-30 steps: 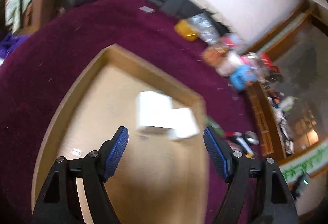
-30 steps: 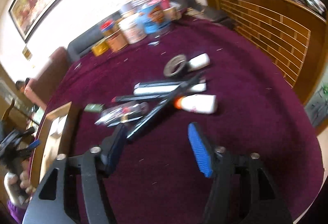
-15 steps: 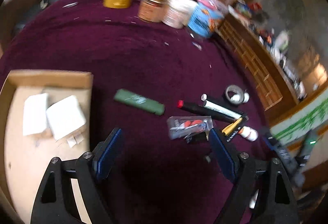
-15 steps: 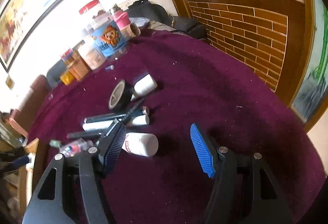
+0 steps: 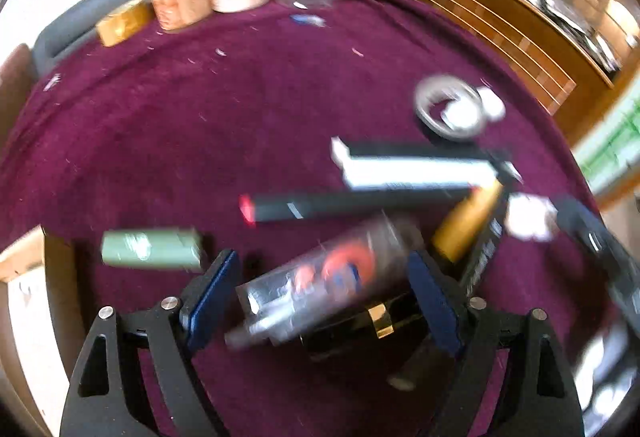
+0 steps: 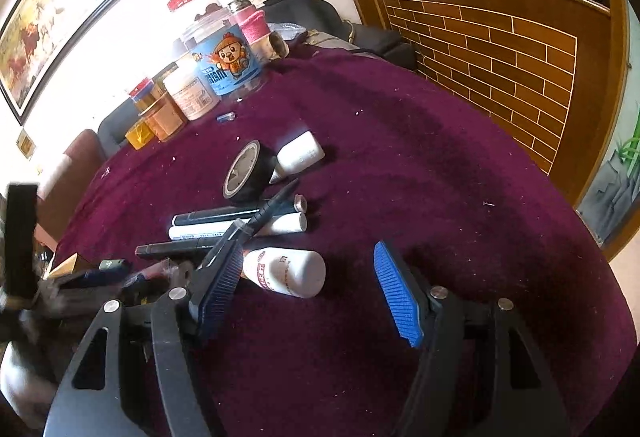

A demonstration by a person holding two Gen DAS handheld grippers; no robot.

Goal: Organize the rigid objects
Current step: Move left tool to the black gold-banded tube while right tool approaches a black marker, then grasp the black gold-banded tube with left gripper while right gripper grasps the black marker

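Maroon cloth [image 5: 224, 117], clear packet [image 5: 320, 285] between fingers [image 5: 212, 293]

Deep maroon fuzzy tablecloth [image 6: 420, 165] — plain. Round black tape roll [image 6: 246, 173], beige inner face. White cylindrical plastic bottle [image 6: 288, 271], red print. Light-blue cartoon-printed tub [image 6: 226, 63] — orange mascot. Blue ribbed gripper pads [image 6: 396, 295].
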